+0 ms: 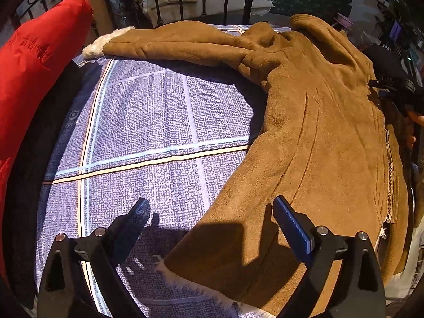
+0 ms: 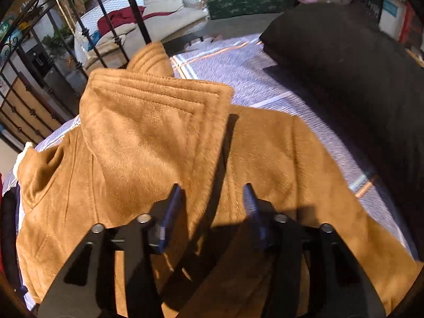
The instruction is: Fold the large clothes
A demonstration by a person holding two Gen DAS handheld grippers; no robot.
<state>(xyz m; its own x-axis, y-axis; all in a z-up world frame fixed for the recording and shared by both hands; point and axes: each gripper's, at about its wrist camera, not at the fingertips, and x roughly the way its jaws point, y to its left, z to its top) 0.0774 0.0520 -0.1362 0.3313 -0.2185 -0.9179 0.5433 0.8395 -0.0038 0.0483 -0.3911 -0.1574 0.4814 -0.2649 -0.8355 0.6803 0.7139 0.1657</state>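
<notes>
A tan suede coat [image 1: 312, 137] with white fleece lining lies spread on the checked bedsheet [image 1: 148, 122]. One sleeve [image 1: 169, 42] stretches left, ending in a fleece cuff [image 1: 98, 43]. My left gripper [image 1: 212, 212] is open and empty, just above the coat's hem corner. In the right wrist view the coat [image 2: 148, 143] shows its stitched collar [image 2: 156, 92] and a front flap edge. My right gripper [image 2: 213, 198] is open and empty, hovering over that flap edge near the collar. The right gripper also shows at the right edge of the left wrist view [image 1: 397, 90].
A red puffer garment [image 1: 34, 69] lies at the bed's left side. A black garment [image 2: 352, 74] lies on the bed's right. A black iron bed frame [image 2: 61, 61] stands behind the coat. The bedsheet [image 2: 281, 84] lies bare between coat and black garment.
</notes>
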